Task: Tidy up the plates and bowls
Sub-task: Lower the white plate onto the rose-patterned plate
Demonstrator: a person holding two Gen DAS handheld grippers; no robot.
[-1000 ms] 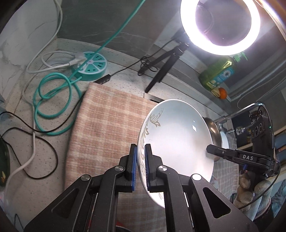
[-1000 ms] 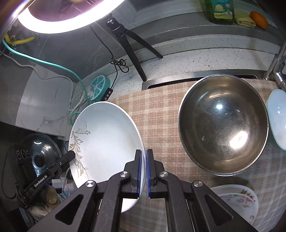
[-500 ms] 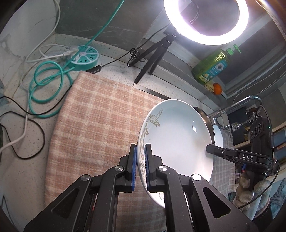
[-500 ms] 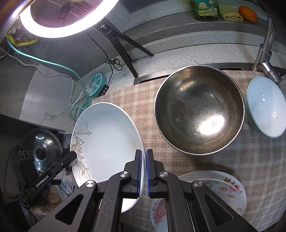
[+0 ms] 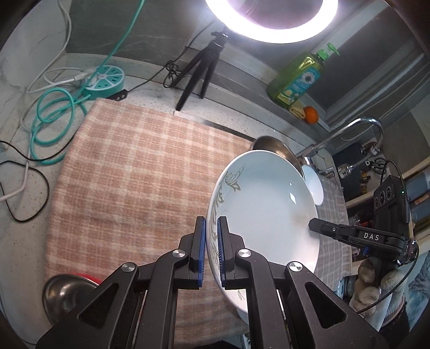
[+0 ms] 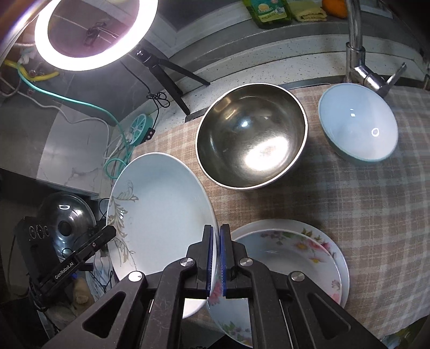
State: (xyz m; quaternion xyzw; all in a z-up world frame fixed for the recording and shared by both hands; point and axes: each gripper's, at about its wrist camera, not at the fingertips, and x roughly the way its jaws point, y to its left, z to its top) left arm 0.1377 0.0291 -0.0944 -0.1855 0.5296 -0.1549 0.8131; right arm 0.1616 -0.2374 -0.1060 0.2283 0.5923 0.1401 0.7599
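The white plate with a grey leaf pattern is held in the air above the checked cloth, tilted so that its inside faces both cameras. The left tool is closed narrow on the plate's left rim, with the rim between its blue pads. The right tool is closed in the same way on the opposite rim, near the edge of the plate. Each tool also shows in the other camera: the right tool reaches to the plate's rim from the right side, with a gloved hand under it, and the left tool meets the rim at the leaf pattern.

In the right wrist view, a steel bowl stands on the cloth beyond the plate, and a light blue bowl stands to the right of it, just below the faucet. A stack of flowered plates lies on the cloth just beside the held plate, partly hidden by the right tool.

In the left wrist view, a small steel bowl sits at the near left corner of the cloth, with something red behind it. A ring light on a small tripod stands at the back of the tabletop. A round teal power strip with coiled cable lies to the left, and a green soap bottle and an orange rest on the ledge.
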